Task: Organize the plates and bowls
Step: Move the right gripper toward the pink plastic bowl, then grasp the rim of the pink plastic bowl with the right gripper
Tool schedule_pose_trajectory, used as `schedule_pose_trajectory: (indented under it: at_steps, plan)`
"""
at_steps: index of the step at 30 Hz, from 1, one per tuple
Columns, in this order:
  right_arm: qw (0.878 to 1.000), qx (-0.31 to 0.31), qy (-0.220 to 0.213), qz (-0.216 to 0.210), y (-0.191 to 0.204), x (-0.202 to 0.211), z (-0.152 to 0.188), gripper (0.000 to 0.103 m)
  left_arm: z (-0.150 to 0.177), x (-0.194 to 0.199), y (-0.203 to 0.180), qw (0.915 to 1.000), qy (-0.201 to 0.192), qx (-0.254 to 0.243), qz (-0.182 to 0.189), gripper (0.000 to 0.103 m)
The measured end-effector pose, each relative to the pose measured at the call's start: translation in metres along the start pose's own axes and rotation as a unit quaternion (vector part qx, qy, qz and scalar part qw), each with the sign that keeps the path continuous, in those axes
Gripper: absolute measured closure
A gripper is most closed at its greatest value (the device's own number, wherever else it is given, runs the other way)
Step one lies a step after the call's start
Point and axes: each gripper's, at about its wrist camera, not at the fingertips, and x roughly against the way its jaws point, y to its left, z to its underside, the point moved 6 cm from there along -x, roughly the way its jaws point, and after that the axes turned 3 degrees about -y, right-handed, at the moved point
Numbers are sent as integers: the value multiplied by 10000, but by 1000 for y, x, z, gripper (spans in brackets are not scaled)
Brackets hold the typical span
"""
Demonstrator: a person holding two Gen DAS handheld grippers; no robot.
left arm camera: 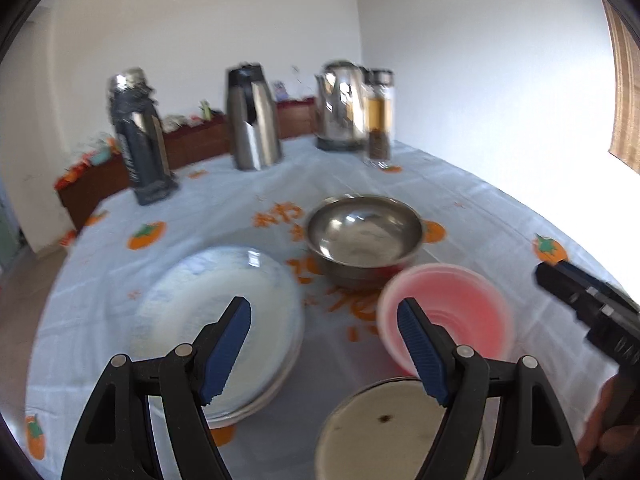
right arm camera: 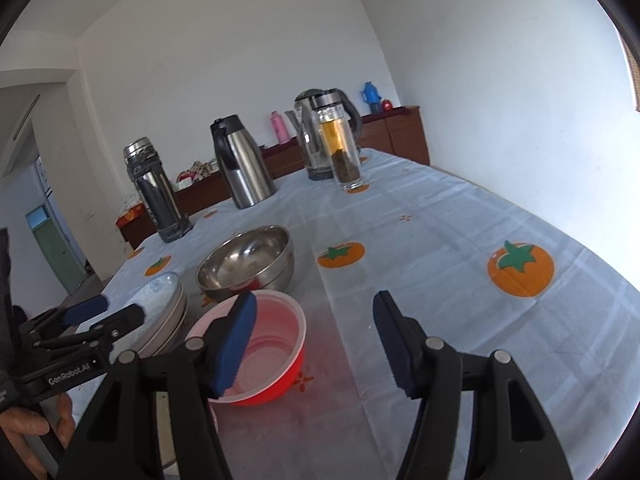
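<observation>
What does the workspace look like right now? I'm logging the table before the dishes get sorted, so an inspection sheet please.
Surface: table under a pale cloth printed with orange fruit.
Job's things: steel bowl upright; red bowl upright in front of it; stack of white plates to their left; round metal dish at the near edge, partly hidden.
Clutter: dark flask, steel jug, kettle, glass tea bottle along the far side.
Grippers: left gripper open, over the plates and red bowl; right gripper open, beside the red bowl.
Cables: nothing seen.
Surroundings: white walls; brown sideboard.
</observation>
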Motion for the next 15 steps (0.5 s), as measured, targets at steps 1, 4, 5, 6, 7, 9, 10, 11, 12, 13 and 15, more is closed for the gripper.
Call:
schedule_pose_trajectory:
  at_steps: [1,4,5,6,7,9,10,11,12,13,15]
  plan:
    - [9999,-15,120,-29,-1,-4,4,41,0,-4,-3,9999,90,-1,87,26]
    - [9992,-2,383,-70,-2,-12,14,48,-1,-16,-10,9993,326,-80,179,35]
    - [9987,6,501,-119,-2,-16,17,51,-1,-19,-12,9988,414,-95,228,36]
    - [9981,1,592,-170,-1,-19,19,56,-1,-24,-14,9981,535,-78,307,37]
    - [9973,-6,698,-244,0,-23,20,59,0,-28,-16,9971,658,-25,392,37]
    - [9965,-31,779,-293,1,-27,21,60,2,-36,-19,9950,850,40,514,37]
    - [9966,-65,764,-299,1,-28,20,60,2,-38,-21,9946,882,47,542,37]
    - [9967,-90,752,-309,0,-28,19,60,2,-40,-23,9944,905,28,550,37]
    - [9966,-107,753,-319,-1,-29,18,60,2,-43,-24,9940,940,20,562,37]
    - [9964,-122,774,-333,-1,-30,18,60,2,-45,-24,9933,988,44,590,37]
    - [9956,-147,849,-359,-1,-34,20,60,5,-52,-26,9909,1168,110,659,37]
